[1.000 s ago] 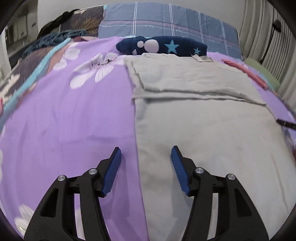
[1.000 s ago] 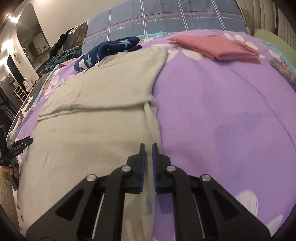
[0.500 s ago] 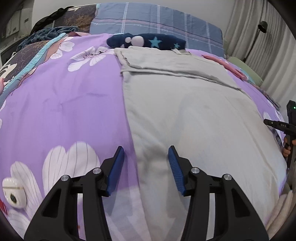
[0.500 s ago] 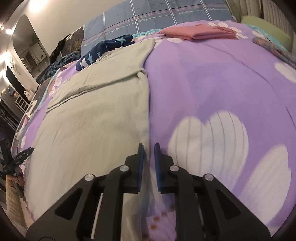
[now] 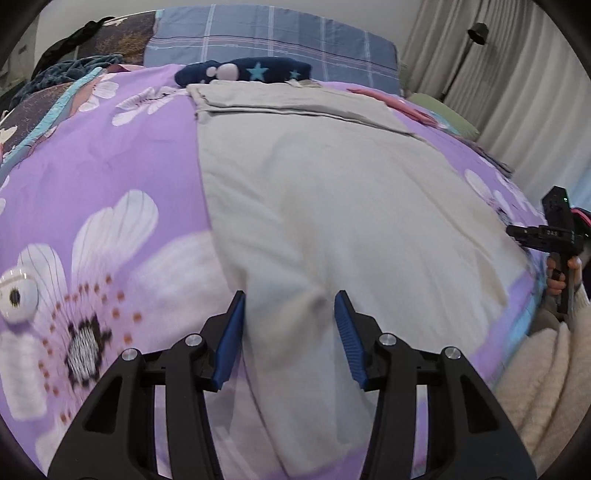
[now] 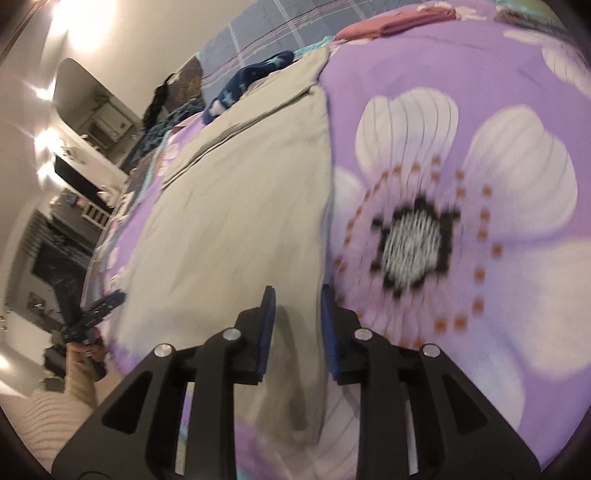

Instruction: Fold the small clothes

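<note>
A pale grey garment lies flat on the purple flowered bedspread, its far part folded over. My left gripper is open, its blue pads either side of the garment's near left corner. My right gripper is open over the garment's near right edge. Each gripper shows at the other view's edge: the right one in the left wrist view, the left one in the right wrist view.
A navy star-patterned garment lies beyond the grey one. A folded pink garment rests at the far right. A blue plaid pillow is at the head. A small white round device sits on the bedspread at left. Curtains hang right.
Both grippers have drawn back towards the garment's near edge. The right gripper, shut before, has opened. The left gripper now straddles the near corner.
</note>
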